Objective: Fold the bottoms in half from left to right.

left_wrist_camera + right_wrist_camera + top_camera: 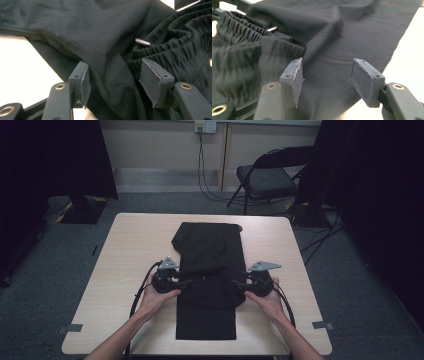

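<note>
A pair of black trousers (210, 250) lies folded lengthwise down the middle of the light wooden table (135, 245). Its gathered elastic waistband (180, 47) (242, 42) is bunched between my two hands, and a small metal cord tip (143, 42) (272, 29) rests on it. My left gripper (187, 284) (115, 75) sits at the garment's left edge, jaws spread wide over a ridge of cloth that the pads do not press. At the right edge, my right gripper (235, 285) (327, 72) is open as well, with smooth cloth lying under its gap.
A black folding chair (265, 180) stands beyond the table's far right corner, with cables (202, 165) hanging from a wall socket behind it. Dark curtains flank both sides. Bare tabletop shows left and right of the trousers.
</note>
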Motion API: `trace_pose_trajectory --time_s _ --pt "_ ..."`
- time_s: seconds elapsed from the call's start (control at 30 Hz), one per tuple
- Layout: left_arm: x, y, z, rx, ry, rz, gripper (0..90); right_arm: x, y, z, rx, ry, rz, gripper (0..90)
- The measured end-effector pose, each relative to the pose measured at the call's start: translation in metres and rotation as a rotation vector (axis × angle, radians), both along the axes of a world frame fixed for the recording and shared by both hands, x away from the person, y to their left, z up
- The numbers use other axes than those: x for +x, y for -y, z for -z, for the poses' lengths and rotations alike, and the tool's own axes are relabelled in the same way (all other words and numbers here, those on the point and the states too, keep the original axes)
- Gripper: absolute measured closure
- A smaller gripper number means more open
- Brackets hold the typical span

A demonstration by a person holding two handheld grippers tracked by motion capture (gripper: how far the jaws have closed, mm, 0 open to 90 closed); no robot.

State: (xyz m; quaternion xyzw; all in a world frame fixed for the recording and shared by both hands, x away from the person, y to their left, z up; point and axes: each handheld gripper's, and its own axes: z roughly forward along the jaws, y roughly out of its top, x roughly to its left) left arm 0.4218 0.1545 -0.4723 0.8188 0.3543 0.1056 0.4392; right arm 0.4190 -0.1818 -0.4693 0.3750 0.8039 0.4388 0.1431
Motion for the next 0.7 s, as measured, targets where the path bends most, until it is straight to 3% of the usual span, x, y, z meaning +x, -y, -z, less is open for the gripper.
trace_pose_trajectory --time_s 0.17,0.37,0.5,0.53,0.7 --pt "-0.014 -0.006 -0.007 0.003 0.004 0.036 38.9 -0.021 0.004 -0.004 -0.006 0.003 -0.057 39.0" --pt "-0.014 -0.007 -0.004 -0.006 0.005 0.017 41.9 -0.029 0.004 -0.009 0.014 0.019 -0.063 38.3" --pt "-0.021 0.008 -0.002 0.027 0.002 0.094 41.3 -0.024 -0.013 -0.014 0.037 0.031 -0.076 37.9" --pt "-0.029 0.013 -0.002 0.033 0.001 0.134 39.9 -0.026 -0.024 -0.013 0.018 0.035 -0.109 37.4" --pt "-0.040 0.017 -0.003 0.053 0.018 0.168 38.8 -0.039 -0.042 -0.006 -0.040 0.016 -0.193 36.7"
